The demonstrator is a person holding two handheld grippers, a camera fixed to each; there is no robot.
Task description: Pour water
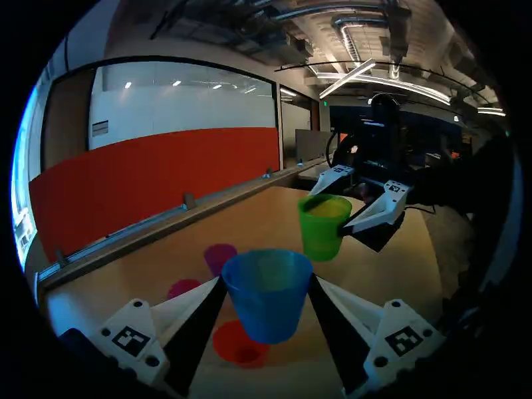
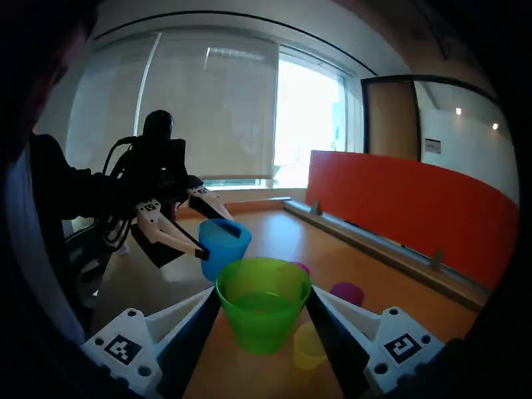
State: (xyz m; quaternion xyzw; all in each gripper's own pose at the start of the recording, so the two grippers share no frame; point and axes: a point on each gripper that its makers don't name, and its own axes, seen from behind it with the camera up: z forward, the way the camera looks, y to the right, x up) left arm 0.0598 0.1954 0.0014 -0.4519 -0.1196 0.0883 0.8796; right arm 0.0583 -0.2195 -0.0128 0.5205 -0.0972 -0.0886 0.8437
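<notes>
A wooden table runs beside an orange partition. The left gripper clamps the blue cup and the right gripper clamps the green cup. Both cups are held above the table, near each other. Pouring looks imminent: the green rim must come over the blue, then tip.

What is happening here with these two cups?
A person holds a gripper in each hand. The left gripper is shut on a blue cup, the right gripper on a green cup. Both cups are upright above a wooden table, close together; nothing is pouring yet. On it sit smaller cups.
</notes>
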